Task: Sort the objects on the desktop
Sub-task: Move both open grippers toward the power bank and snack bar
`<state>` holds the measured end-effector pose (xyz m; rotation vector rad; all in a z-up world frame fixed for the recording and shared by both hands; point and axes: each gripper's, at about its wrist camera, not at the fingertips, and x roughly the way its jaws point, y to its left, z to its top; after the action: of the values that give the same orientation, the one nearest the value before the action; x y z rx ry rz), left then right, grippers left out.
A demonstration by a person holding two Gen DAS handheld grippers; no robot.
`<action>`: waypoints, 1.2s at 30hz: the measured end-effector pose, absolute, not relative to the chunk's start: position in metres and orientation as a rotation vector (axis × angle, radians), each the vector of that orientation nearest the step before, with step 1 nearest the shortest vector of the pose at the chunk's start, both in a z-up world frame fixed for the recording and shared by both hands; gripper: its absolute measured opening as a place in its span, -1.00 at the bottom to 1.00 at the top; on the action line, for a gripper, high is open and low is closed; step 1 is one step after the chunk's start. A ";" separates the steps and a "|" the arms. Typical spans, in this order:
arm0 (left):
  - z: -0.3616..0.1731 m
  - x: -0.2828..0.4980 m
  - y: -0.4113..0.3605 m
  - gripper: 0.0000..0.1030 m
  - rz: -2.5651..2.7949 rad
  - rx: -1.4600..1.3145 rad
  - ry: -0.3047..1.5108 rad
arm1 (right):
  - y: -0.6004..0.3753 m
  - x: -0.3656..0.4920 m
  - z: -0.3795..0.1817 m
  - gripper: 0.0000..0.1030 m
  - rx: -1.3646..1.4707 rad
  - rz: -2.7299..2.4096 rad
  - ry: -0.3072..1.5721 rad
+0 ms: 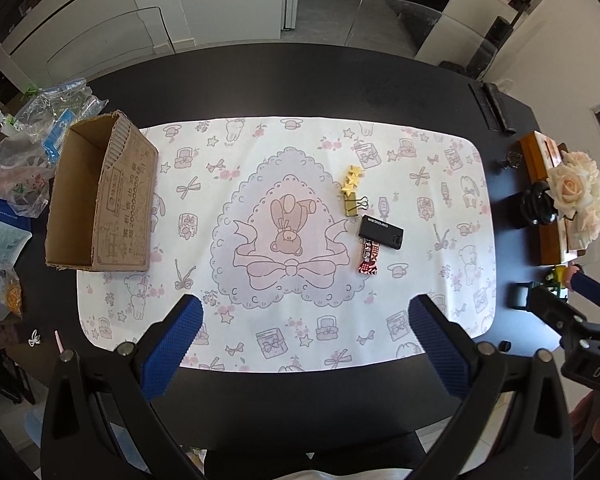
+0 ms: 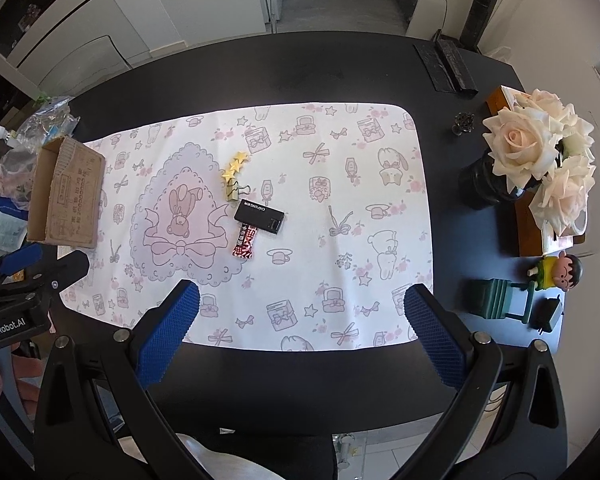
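1. Nearest the lens, the left gripper (image 1: pixel 306 344) and right gripper (image 2: pixel 300 334) both hang with fingers spread wide and empty above the near edge of the printed mat (image 1: pixel 440 320).
2. Ahead of both, the gold binder clip (image 1: pixel 352 194), black rectangular device (image 1: pixel 381 232) and red candy wrapper (image 1: pixel 368 261) lie touching, so closing on one may drag its neighbours.
3. The cardboard box (image 1: pixel 124 208) sits far left of the claws; a loosely pinched candy wrapper could slip during that carry.
4. A low pinch might snag the mat.
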<state>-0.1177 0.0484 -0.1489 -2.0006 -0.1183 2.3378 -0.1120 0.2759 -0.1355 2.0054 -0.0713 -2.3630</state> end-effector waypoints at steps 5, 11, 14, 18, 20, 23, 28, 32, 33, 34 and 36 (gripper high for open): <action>-0.156 -0.118 0.053 0.99 2.331 -2.020 -0.112 | 0.278 -0.117 -0.142 1.00 2.011 -2.350 -0.075; -0.171 -0.123 0.063 0.99 2.320 -2.037 -0.113 | 0.283 -0.125 -0.158 1.00 2.017 -2.322 -0.049; -0.185 -0.128 0.072 0.99 2.312 -2.036 -0.094 | 0.287 -0.130 -0.170 1.00 2.018 -2.318 -0.044; -0.212 -0.135 0.082 0.99 2.286 -2.059 -0.103 | 0.296 -0.138 -0.191 1.00 2.021 -2.310 -0.030; -0.226 -0.139 0.089 0.99 2.279 -2.065 -0.094 | 0.300 -0.143 -0.204 1.00 2.023 -2.303 -0.017; -0.245 -0.145 0.100 0.99 2.261 -2.080 -0.090 | 0.306 -0.150 -0.222 1.00 2.026 -2.292 0.002; -0.275 -0.155 0.119 0.99 2.237 -2.098 -0.078 | 0.319 -0.161 -0.252 1.00 2.029 -2.291 0.017; -0.300 -0.158 0.131 0.99 2.219 -2.119 -0.070 | 0.326 -0.170 -0.277 1.00 2.036 -2.281 0.017; -0.307 -0.159 0.133 0.99 2.214 -2.126 -0.074 | 0.328 -0.172 -0.283 1.00 2.038 -2.278 0.021; -0.314 -0.159 0.135 0.99 2.210 -2.132 -0.073 | 0.329 -0.174 -0.289 1.00 2.039 -2.275 0.026; -0.327 -0.160 0.138 0.99 2.201 -2.150 -0.073 | 0.330 -0.176 -0.299 1.00 2.041 -2.268 0.035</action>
<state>-0.1597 0.1383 -0.3268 -2.1495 -0.0728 2.2011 -0.1761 0.3302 -0.2992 2.0406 0.0346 -2.2682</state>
